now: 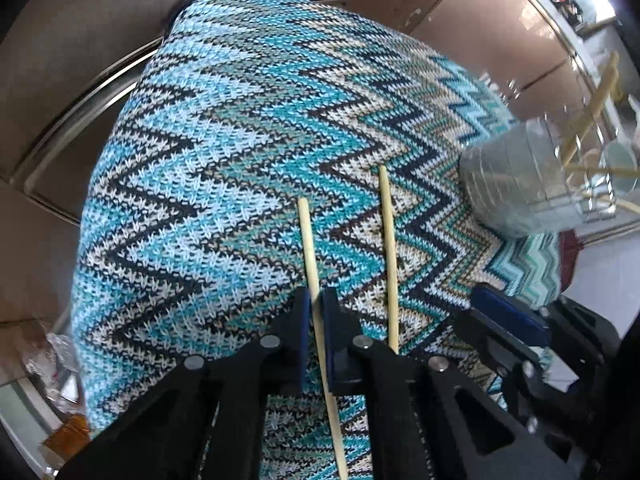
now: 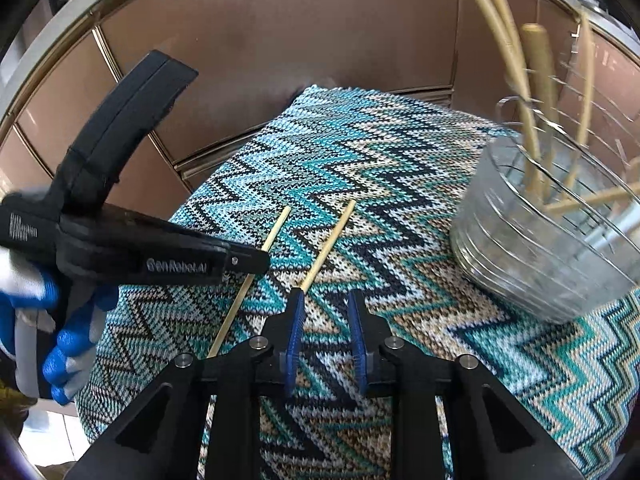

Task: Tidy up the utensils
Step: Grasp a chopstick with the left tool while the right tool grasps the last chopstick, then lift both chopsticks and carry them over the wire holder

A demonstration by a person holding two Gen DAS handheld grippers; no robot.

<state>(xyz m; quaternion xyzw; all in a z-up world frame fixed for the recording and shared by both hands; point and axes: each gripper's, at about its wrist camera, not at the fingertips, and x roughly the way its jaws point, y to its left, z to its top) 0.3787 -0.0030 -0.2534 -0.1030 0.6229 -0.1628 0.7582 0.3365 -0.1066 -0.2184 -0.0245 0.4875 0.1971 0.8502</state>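
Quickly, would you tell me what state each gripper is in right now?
Left gripper: closed on a chopstick.
Right gripper: open, holding nothing; second chopstick just beyond its left finger.

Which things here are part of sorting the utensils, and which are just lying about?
Part of the job:
- chopstick in the left gripper
- second chopstick on the zigzag cloth
- glass bowl holding more chopsticks
- right gripper, open

Lying about:
- crumpled plastic wrapper

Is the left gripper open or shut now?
Shut. The left gripper has its blue pads pressed against one chopstick that lies on the cloth.
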